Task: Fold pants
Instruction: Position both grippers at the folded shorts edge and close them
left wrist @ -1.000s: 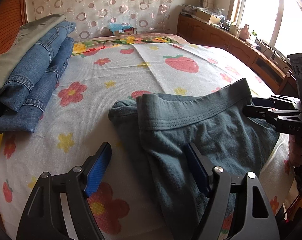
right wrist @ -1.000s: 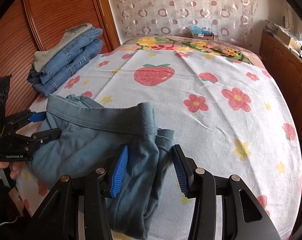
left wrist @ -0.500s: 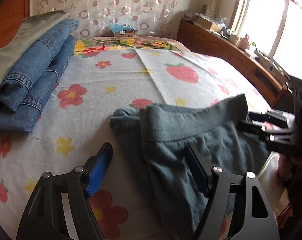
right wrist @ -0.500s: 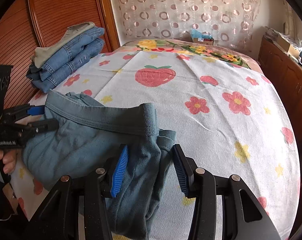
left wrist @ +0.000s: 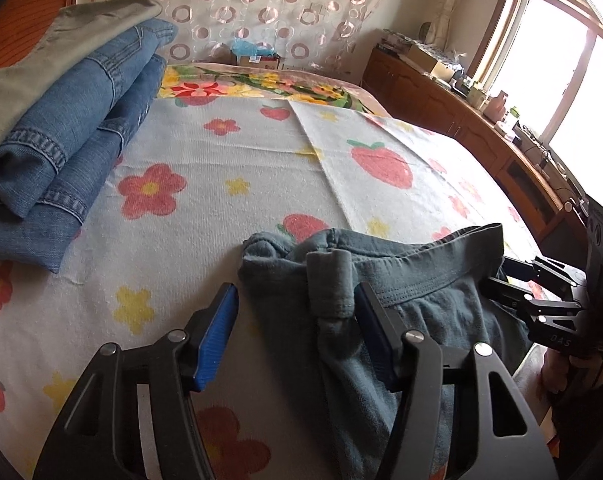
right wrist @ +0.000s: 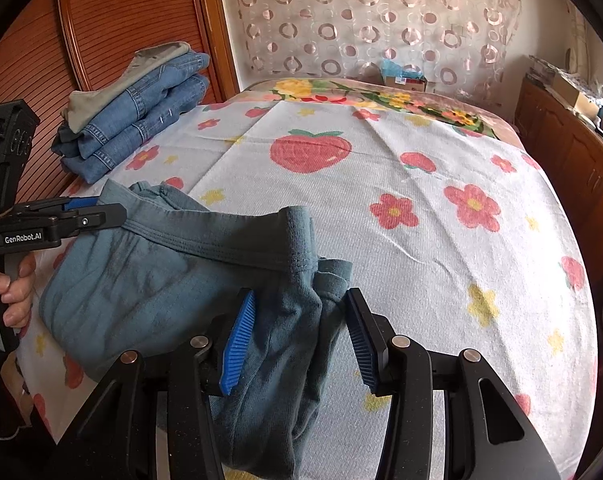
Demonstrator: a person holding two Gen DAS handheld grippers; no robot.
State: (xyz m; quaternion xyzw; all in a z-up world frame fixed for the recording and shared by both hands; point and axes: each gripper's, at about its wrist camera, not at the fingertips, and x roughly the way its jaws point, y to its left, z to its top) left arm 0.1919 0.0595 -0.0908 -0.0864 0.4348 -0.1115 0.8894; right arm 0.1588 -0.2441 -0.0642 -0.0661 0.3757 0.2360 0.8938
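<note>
The pants (left wrist: 413, 320) are showing as a grey-blue knit garment with a stitched waistband, bunched and creased, lying on the flowered bedspread (left wrist: 221, 184) in the lower centre of both frames. In the left wrist view, 1 waistband end is standing up as a rolled fold in the centre, and the band is running toward the right edge.

The left gripper (left wrist: 297, 320) is sitting with its jaws wide apart. The rolled waistband end is lying between the 2 fingers, close against the right-hand pad, with bare bedspread showing beside the left-hand blue pad (left wrist: 217, 336).

In the right wrist view, the right gripper (right wrist: 301, 336) is also holding its jaws wide. The pants (right wrist: 149, 280) are draping between its 2 pads, touching the left-hand one and standing slightly apart from the right-hand one.

A stack of folded jeans (right wrist: 141, 120) is resting at the upper left of the frame, well apart from the pants.
</note>
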